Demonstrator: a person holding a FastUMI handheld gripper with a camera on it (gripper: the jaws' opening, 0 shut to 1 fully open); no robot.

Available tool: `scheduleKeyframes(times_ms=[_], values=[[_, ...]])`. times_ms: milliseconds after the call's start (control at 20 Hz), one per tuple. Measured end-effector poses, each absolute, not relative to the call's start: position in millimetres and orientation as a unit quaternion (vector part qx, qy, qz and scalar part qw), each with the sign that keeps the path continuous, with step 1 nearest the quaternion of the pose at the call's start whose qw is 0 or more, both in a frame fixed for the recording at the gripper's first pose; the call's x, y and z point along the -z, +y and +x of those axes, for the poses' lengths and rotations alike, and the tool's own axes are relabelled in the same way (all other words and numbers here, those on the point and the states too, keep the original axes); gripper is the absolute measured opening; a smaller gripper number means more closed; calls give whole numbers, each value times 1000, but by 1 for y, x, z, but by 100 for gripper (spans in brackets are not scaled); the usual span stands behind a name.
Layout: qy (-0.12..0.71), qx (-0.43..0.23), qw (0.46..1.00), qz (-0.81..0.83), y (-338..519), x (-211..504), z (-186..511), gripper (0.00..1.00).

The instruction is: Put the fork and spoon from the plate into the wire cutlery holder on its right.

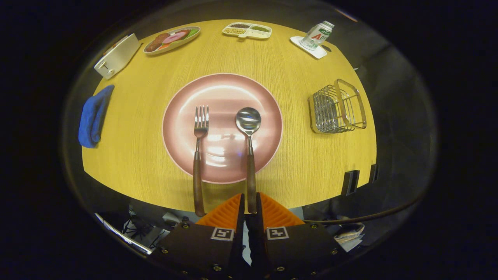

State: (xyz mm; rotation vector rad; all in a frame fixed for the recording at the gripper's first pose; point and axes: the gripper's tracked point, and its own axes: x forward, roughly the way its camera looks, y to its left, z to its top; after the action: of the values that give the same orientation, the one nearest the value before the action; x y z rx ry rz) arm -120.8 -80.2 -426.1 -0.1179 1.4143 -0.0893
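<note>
A pink plate [229,91] sits mid-table with a fork [200,128] on its left half and a spoon [248,121] on its right half. Both have brown handles that point toward me and reach past the plate's rim. The wire cutlery holder [337,107] stands to the plate's right, with nothing visible inside. My gripper [250,196] hangs back from the table's near edge, well above the cutlery. Its orange fingers [225,214] are shut to a thin slit and hold nothing. The spoon's handle end [251,202] shows in line with that slit, farther off.
On the round wooden table [311,167] a blue cloth [93,116] lies at the left. A white toaster [116,56], a dish of food [172,39], a divided tray [247,30] and a bottle on a coaster [317,35] line the far side.
</note>
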Motion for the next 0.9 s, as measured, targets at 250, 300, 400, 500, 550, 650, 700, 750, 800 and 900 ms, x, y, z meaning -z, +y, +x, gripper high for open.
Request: scheduleKeyframes(times_ms=[250,300,400,500,550,650,700,750,800,900], values=[[656,42,752,-56,-84,444,-122,16],[657,40,751,-54,-84,448,-123,16],[661,39,748,-53,-84,455,-124,16],[666,36,743,-54,-83,461,-126,16],[668,35,741,-56,-84,464,-126,16],[669,34,740,-61,-85,468,-127,16],[667,35,742,-63,-85,469,-126,16],[664,35,744,-65,-86,469,-123,16],[664,38,743,-66,-87,468,-126,15],[663,39,745,-61,-86,465,-126,11]])
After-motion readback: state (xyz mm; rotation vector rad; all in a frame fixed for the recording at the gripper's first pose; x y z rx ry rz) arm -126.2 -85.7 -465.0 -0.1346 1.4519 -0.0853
